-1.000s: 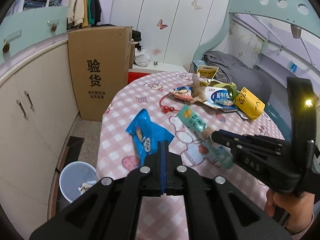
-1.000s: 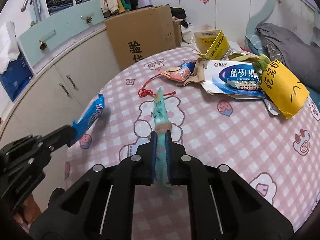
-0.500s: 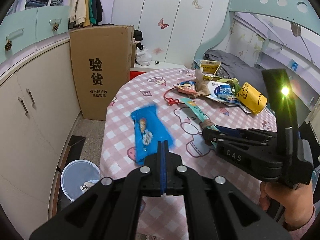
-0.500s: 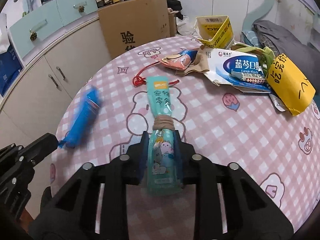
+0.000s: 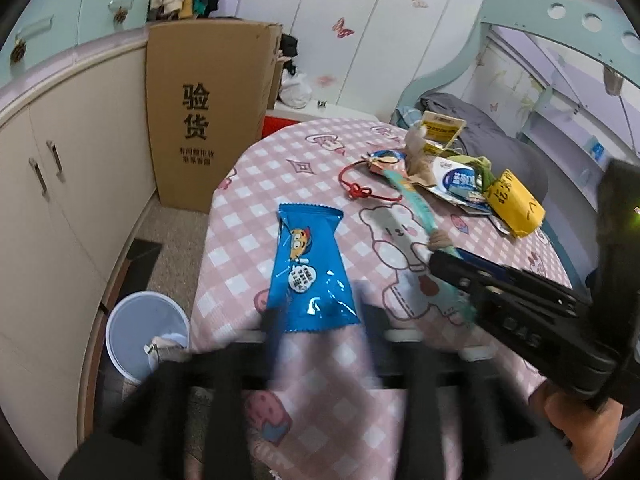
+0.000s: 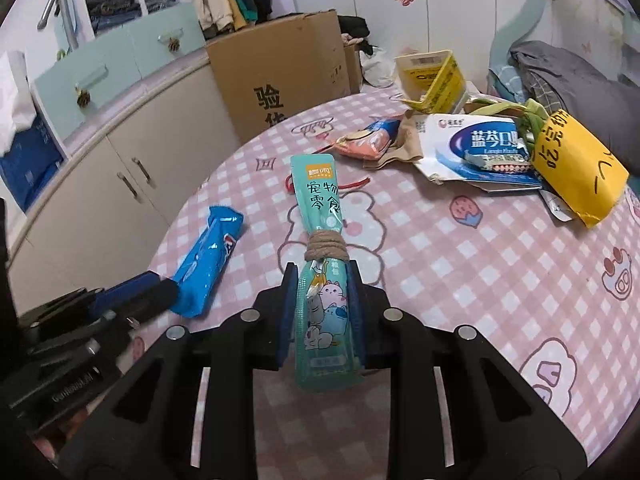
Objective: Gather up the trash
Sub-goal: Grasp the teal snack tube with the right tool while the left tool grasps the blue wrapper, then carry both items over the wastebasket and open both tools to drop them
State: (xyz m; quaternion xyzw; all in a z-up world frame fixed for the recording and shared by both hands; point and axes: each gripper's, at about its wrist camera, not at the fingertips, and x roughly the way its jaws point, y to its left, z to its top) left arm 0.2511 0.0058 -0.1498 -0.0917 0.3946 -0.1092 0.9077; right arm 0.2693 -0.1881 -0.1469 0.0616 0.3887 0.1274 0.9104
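In the left wrist view, the left gripper [image 5: 316, 320] is blurred at the bottom of the frame because its jaws are opening. The blue snack wrapper [image 5: 306, 268] lies flat on the pink checked desk [image 5: 280, 168], near the desk's edge, with its lower end just between the opening fingers; the pads do not seem to press on it. On the floor below the edge stands a pale trash bin [image 5: 146, 334] with some paper inside. Further back on the desk there is a red cord [image 5: 354, 188] and a heap of other trash, with a yellow bag [image 5: 516, 202] among it. The right gripper [image 5: 440, 264] comes in from the right side.

In the right wrist view, the right gripper [image 6: 320, 308] is clenched on a teal pet-snack pouch [image 6: 320, 248], which has a brown band [image 6: 324, 246] tied around its middle. The pads hold the lower half and the upper half stands free above the desk [image 6: 460, 280]. The blue snack wrapper [image 6: 210, 258] lies to the left, in front of the left gripper [image 6: 160, 294].

To do this step well, the person probably should keep a firm hold on the pouch below the band, so it does not slip, and carry it over the desk edge until it hangs above the bin before releasing. The wrapper lies close to the edge, so it needs a new, deeper grip.
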